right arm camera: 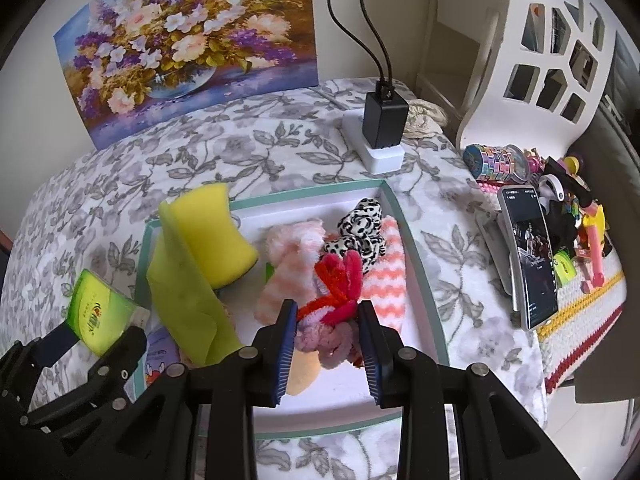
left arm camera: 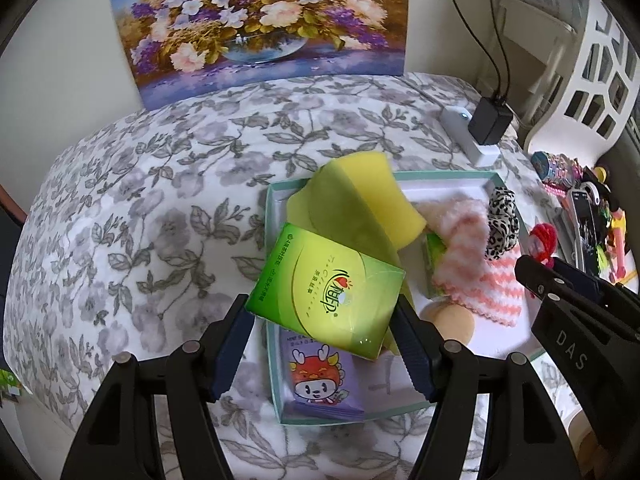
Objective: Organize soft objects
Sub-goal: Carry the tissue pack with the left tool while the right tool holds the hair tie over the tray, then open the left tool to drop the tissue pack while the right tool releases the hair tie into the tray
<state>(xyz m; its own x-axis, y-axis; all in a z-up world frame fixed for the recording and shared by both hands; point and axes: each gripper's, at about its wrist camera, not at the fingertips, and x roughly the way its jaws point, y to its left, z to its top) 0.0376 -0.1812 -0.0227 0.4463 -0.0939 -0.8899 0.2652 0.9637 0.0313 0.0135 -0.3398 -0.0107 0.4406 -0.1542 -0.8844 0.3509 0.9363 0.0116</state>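
A white tray with a teal rim (left arm camera: 276, 200) (right arm camera: 304, 192) lies on the flowered cloth. My left gripper (left arm camera: 324, 312) (right arm camera: 98, 334) is shut on a green tissue pack (left arm camera: 328, 292) (right arm camera: 100, 316), held over the tray's near left corner. My right gripper (right arm camera: 327, 312) (left arm camera: 540, 270) is shut on a bundle of red and pink fuzzy hair ties (right arm camera: 336, 292) (left arm camera: 544, 238) above the tray's middle. Inside the tray are a yellow sponge (left arm camera: 372, 192) (right arm camera: 216, 232), a yellow-green cloth (right arm camera: 184, 300), a pink striped cloth (left arm camera: 496, 284) (right arm camera: 384, 280), a leopard scrunchie (left arm camera: 500, 224) (right arm camera: 362, 228) and a purple wipes pack (left arm camera: 320, 376).
A flower painting (left arm camera: 260, 20) leans on the back wall. A white power strip with a black charger (right arm camera: 384, 120) sits behind the tray. To the right stand a phone (right arm camera: 532, 256), toys (right arm camera: 500, 160) and a white cut-out chair back (right arm camera: 552, 60).
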